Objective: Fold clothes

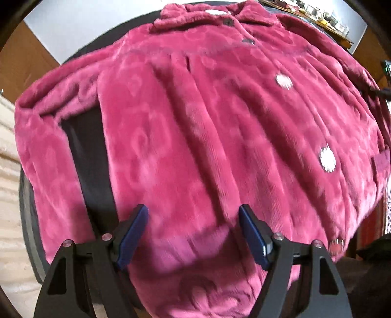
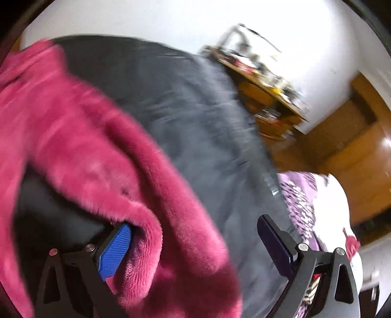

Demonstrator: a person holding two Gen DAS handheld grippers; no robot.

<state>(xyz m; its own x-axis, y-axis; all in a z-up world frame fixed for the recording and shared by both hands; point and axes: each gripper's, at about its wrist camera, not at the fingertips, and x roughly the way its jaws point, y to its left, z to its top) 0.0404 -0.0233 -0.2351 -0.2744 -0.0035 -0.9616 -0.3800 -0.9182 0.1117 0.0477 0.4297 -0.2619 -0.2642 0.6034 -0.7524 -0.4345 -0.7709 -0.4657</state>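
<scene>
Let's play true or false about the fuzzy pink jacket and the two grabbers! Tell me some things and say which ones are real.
1. The jacket is pink and fuzzy. True.
2. The jacket lies on a bright yellow cover. False: the cover under it is dark grey.
3. The left gripper has its jaws open above the jacket's bottom edge. True.
4. The jacket is already folded into a small square. False: it lies spread out, with the collar at the far end.
5. The right gripper has its jaws shut tight. False: they are wide open, with a pink sleeve beside one blue pad.
6. The jacket has round white buttons. True.
</scene>
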